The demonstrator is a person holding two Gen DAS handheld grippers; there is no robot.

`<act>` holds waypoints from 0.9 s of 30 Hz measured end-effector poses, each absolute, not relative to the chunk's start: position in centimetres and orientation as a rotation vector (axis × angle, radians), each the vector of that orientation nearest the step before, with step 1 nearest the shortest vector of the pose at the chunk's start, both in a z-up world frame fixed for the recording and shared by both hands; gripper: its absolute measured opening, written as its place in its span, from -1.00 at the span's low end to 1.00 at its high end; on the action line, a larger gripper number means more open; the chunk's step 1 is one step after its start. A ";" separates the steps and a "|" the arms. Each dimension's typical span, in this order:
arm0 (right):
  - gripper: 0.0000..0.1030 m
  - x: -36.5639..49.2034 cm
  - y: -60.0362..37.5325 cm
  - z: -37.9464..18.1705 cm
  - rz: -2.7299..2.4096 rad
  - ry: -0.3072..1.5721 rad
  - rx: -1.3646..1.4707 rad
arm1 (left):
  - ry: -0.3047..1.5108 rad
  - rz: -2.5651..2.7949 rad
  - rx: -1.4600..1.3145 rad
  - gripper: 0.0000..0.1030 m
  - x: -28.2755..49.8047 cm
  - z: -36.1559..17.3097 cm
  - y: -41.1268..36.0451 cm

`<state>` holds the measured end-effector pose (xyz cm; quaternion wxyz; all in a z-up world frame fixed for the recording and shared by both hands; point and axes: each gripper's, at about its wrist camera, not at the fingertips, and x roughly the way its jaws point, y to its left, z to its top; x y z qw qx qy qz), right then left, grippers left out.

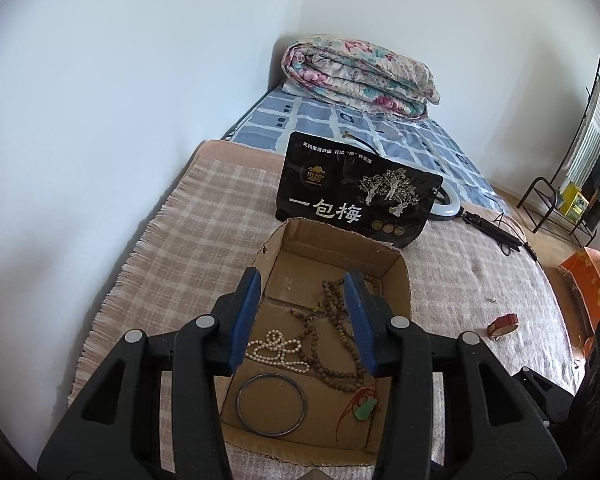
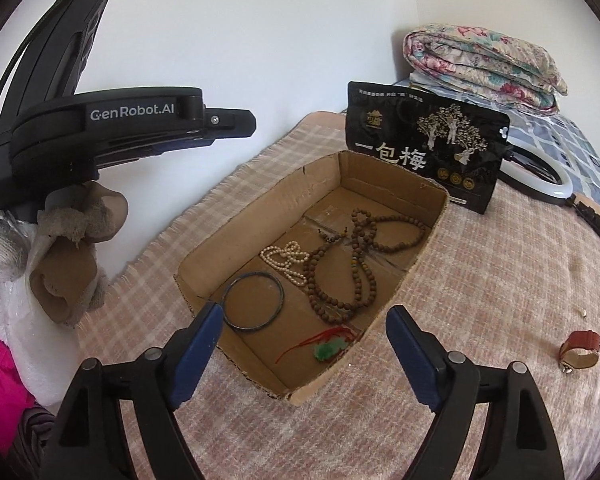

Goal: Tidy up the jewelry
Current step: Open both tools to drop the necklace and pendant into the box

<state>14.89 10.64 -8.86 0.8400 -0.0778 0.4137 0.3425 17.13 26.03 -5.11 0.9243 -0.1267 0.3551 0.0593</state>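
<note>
An open cardboard box [image 1: 402,280] [image 2: 204,256] sits on a pink checked blanket. Inside lie brown bead strands [image 1: 332,320] [image 2: 340,272], a white pearl strand [image 1: 276,348] [image 2: 286,258], a dark bangle [image 1: 271,405] [image 2: 253,302] and a green pendant on red cord [image 1: 365,407] [image 2: 330,350]. A red watch strap [image 1: 502,324] [image 2: 580,349] lies on the blanket right of the box. My left gripper [image 1: 302,282] is open and empty above the box. My right gripper [image 2: 304,316] is open and empty over the box's near end.
A black snack pouch [image 1: 356,188] [image 2: 424,144] stands behind the box. A ring light [image 2: 540,176] and folded floral quilt [image 1: 360,76] [image 2: 484,64] lie beyond. A white wall runs along the left. A metal rack [image 1: 568,184] stands far right.
</note>
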 end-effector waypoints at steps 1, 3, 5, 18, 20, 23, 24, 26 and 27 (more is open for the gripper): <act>0.69 14.8 10.5 -8.8 0.717 0.872 -0.167 | 0.727 0.123 -0.254 -0.14 17.0 -5.0 25.9; 0.76 14.6 10.0 -8.7 0.701 0.866 -0.168 | 0.720 0.130 -0.243 -0.14 16.8 -4.8 25.4; 0.79 14.4 9.3 -8.6 0.686 0.863 -0.164 | 0.713 0.127 -0.241 -0.14 16.5 -4.5 24.9; 0.99 13.0 1.0 -7.6 0.538 0.841 -0.129 | 0.676 0.077 -0.210 0.23 16.5 -2.9 20.2; 0.99 12.9 -0.8 -7.5 0.512 0.844 -0.119 | 0.678 0.062 -0.201 0.24 16.6 -2.7 19.2; 0.99 12.7 -3.9 -7.2 0.473 0.845 -0.092 | 0.684 0.035 -0.183 0.24 16.7 -2.7 17.7; 0.99 12.6 -5.0 -7.1 0.459 0.843 -0.082 | 0.685 0.027 -0.176 0.24 16.7 -2.6 17.2; 0.99 12.5 -7.2 -6.9 0.425 0.841 -0.065 | 0.686 0.013 -0.161 0.24 16.6 -2.6 16.1; 0.99 12.5 -8.2 -6.8 0.410 0.840 -0.057 | 0.685 0.006 -0.156 0.24 16.6 -2.5 15.6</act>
